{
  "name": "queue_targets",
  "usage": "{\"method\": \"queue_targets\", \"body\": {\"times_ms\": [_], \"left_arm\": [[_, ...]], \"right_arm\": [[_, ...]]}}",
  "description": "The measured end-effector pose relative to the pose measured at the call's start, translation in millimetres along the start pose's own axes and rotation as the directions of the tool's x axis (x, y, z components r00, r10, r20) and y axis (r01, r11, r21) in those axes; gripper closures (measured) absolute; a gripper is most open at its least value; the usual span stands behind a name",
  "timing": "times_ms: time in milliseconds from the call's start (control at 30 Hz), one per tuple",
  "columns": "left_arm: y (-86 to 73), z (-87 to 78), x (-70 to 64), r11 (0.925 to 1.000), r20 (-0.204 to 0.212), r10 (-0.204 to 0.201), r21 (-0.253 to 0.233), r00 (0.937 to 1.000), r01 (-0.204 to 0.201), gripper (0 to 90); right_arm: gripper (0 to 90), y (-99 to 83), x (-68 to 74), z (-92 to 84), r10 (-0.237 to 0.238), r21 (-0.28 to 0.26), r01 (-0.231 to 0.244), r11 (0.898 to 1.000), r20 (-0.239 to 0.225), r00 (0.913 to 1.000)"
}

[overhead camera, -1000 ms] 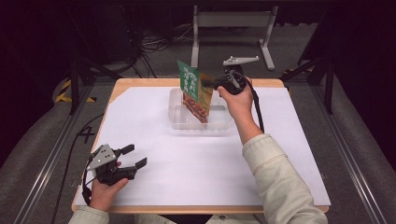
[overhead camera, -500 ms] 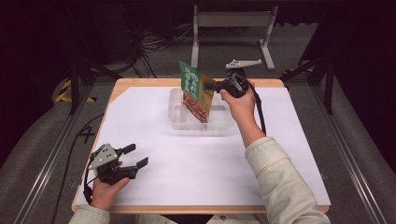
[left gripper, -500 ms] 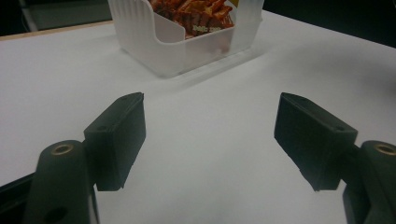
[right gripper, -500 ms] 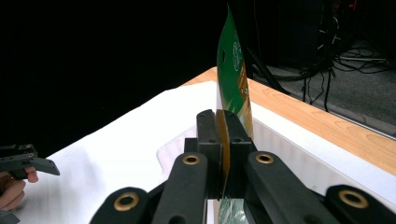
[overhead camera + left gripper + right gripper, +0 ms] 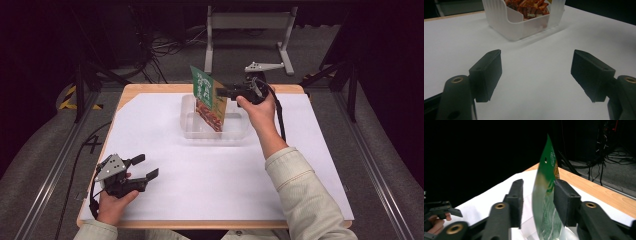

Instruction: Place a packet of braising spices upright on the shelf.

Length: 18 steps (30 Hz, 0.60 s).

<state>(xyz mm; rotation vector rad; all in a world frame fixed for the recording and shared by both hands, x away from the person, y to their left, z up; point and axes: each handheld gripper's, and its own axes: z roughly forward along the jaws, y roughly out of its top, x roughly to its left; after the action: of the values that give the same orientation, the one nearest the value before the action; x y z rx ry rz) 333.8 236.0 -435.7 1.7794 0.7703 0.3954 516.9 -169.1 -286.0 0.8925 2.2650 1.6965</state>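
Upper centre of the high view, the right gripper (image 5: 223, 93) has its jaws parted around the top edge of a green snack packet (image 5: 207, 100), which stands tilted with its lower end inside the clear plastic bin (image 5: 235, 131); in the right gripper view one jaw touches the packet and the other stands off it. The likely step is settling the packet into the bin, so the gripper would best draw straight back without dragging the film. The left gripper (image 5: 142, 167) rests released and empty at lower left.

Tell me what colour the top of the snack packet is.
Green, with pale print; the snack packet shows it best in the high view.
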Motion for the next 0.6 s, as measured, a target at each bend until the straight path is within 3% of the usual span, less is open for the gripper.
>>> {"method": "queue_targets", "body": {"times_ms": [267,600], "left_arm": [[0.0,0.4,-0.3,1.0000,-0.002,0.001,0.000,1.0000,-0.001,25.8],[2.6,5.0,0.3,1.0000,0.006,0.007,0.001,1.0000,-0.007,25.6]], "right_arm": [[43.9,4.3,14.2,-11.6,-0.055,-0.009,0.055,0.998,-0.008,0.9985],[34.9,1.8,32.9,-39.9,-0.140,-0.019,0.140,0.990,-0.001,0.9901]]}}
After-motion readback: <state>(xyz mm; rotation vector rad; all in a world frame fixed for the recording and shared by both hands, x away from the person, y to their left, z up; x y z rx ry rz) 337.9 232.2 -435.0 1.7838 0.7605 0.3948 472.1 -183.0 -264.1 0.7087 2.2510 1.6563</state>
